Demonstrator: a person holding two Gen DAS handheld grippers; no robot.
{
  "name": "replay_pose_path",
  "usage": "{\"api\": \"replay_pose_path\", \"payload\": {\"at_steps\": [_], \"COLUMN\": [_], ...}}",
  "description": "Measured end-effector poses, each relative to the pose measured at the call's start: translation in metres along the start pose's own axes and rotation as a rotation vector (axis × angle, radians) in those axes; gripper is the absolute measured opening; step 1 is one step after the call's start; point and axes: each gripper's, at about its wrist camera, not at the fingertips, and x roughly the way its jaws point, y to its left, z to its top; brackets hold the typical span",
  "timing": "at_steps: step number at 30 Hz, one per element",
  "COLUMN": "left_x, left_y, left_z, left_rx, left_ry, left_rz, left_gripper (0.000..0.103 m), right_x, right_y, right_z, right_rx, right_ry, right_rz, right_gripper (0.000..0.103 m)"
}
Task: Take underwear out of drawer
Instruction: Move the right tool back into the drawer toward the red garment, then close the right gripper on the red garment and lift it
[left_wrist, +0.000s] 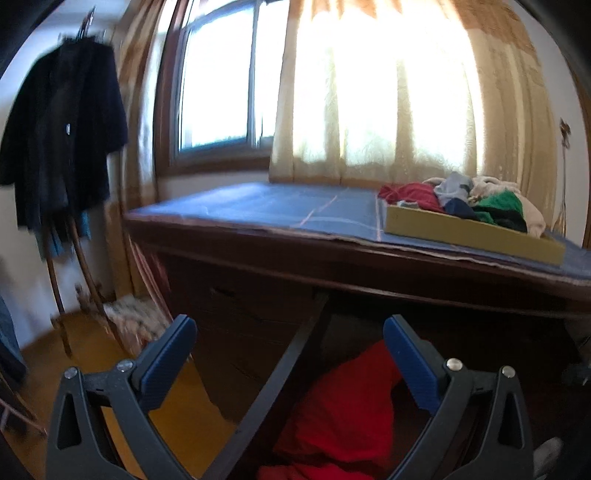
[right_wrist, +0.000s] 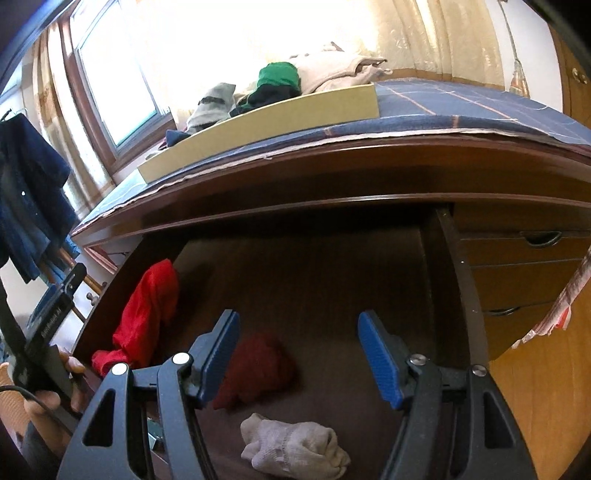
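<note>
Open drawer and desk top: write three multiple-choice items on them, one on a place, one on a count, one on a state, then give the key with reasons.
1. Where does the yellow tray sit?
A. On the blue cloth on the desk top
B. Inside the open drawer
C. On the floor

2. How many cloth items lie in the open drawer in the right wrist view?
A. One
B. Three
C. Five

3. What state is the right claw in?
A. Shut on the white item
B. Shut on the dark red item
C. Open, holding nothing

Key:
1 A, the tray rests on the blue cloth above the drawer.
2 B, a bright red item, a dark red item and a white item show.
3 C, its blue pads stand apart, pressing on nothing.
</note>
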Motion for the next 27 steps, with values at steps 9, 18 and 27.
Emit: {"api": "replay_pose_path", "payload": {"at_steps": [9, 18, 27], "left_x": [-0.009, 0.001, -0.011], "left_y": [0.015, 0.037, 0.058], "left_z": [0.013, 0.002, 0.013], "left_rx": [0.033, -0.078, -0.078], "left_ry": [-0.071, -0.018, -0.093], "left_rz": [0.190, 0.205, 0.317], "left_gripper": [0.103, 0.103, 0.103], "right_x": [0.008, 0.058, 0.132], "right_y": [0.020, 0.083, 0.150], "right_z": [0.011, 0.024, 0.015], "right_rx": [-0.007, 0.061, 0.095], "right_ry": [0.058, 0.275, 0.482], "right_rz": [0.105, 0.373, 0.428], "right_gripper": [0.069, 0.069, 0.069]}}
